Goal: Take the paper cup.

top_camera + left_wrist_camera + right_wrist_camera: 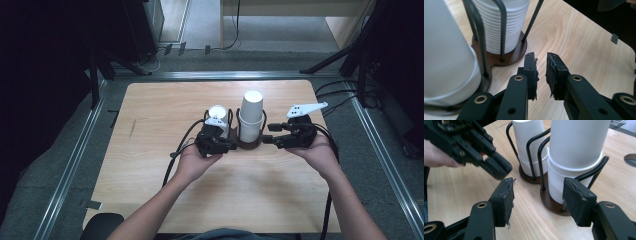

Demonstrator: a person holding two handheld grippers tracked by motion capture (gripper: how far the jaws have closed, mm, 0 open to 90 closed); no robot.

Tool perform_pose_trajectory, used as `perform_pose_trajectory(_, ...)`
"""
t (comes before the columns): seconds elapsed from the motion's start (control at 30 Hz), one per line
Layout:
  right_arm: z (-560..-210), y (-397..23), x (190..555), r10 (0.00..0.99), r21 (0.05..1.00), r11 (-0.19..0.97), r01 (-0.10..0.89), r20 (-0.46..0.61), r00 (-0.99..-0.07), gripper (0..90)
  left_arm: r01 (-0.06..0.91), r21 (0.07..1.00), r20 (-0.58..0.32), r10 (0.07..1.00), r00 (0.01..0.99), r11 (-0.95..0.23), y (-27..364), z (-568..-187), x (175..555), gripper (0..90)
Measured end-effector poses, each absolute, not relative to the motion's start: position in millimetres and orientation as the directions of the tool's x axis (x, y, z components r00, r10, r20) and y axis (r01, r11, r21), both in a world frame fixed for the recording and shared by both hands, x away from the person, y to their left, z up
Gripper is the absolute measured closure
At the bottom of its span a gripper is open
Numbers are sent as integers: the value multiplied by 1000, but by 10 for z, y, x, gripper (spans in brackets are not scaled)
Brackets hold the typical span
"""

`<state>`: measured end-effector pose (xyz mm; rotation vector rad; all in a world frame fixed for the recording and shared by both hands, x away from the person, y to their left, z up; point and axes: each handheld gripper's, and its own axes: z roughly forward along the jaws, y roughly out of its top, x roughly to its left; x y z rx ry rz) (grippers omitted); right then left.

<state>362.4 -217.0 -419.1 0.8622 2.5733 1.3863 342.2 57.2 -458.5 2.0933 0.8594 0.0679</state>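
cups: two white paper stacks [250, 116] in the wire holder [554, 203], mid-table | handling: light, crushable, so pinch the top cup's wall gently | your left gripper [541, 65]: nearly closed, empty | your right gripper [537, 192]: spread wide, empty

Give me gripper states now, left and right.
Left gripper: nearly closed, a slim gap, holding nothing.
Right gripper: open, empty, beside the cup stack.

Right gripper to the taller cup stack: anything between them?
Nothing loose lies between the right gripper and the taller cup stack. The holder's black wire loops wrap the stack's lower part, so the open jaws meet wire low down; the upper stack stands bare.
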Motion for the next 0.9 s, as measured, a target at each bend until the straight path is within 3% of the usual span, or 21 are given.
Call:
perform_pose_trajectory(0.37,-3961,-2181,3817,552,803,417,425,148,-821,409,547,743,-229,622,749,-385,298,-4539,3486,817)
perform_pose_trajectory(0.57,-3841,-2136,3946,548,804,418,423,149,-823,339,556,741,-213,653,727,-377,190,-4533,3534,878)
perform_pose_trajectory(0.9,-3820,-2016,4062,559,807,417,418,135,-818,321,562,763,-203,707,678,-319,111,-4519,3589,893)
